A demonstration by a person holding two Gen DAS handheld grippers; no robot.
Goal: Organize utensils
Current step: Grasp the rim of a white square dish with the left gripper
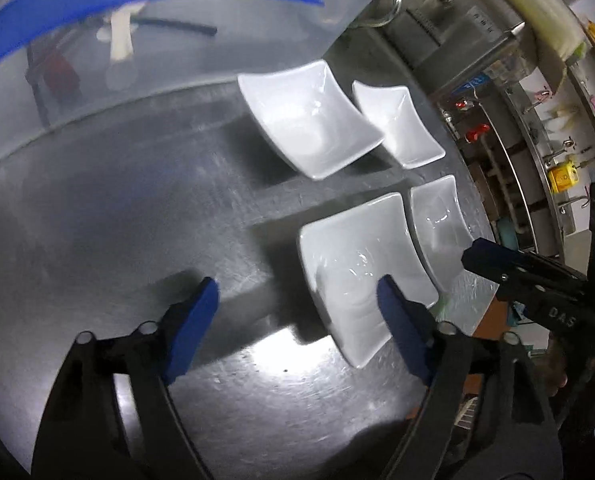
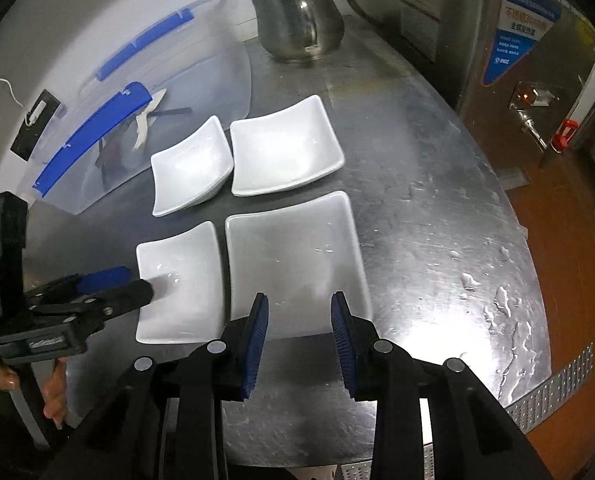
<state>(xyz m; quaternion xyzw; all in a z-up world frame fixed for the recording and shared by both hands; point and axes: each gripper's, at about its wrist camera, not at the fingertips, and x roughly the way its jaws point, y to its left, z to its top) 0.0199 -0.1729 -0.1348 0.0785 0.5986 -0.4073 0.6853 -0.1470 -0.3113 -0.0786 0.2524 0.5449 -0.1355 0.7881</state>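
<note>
Several white square dishes sit in two rows on the steel table [image 2: 417, 184]. In the right wrist view, a large near dish [image 2: 293, 256] lies beside a smaller near dish [image 2: 181, 280], with two far dishes [image 2: 285, 148] [image 2: 191, 170] behind. My right gripper [image 2: 299, 308] is open and empty over the large dish's near edge. My left gripper [image 1: 297, 292] is open and empty, its right finger over the near-left dish [image 1: 357, 268]; it also shows in the right wrist view [image 2: 125, 280]. A clear bin [image 2: 137, 112] with blue latches holds utensils [image 2: 145, 120].
A steel kettle [image 2: 297, 12] stands at the back of the table. A steel cabinet with a blue label [image 2: 525, 20] rises at right. The table's right edge drops to an orange floor [image 2: 569, 264]. Water drops lie on the right side of the table.
</note>
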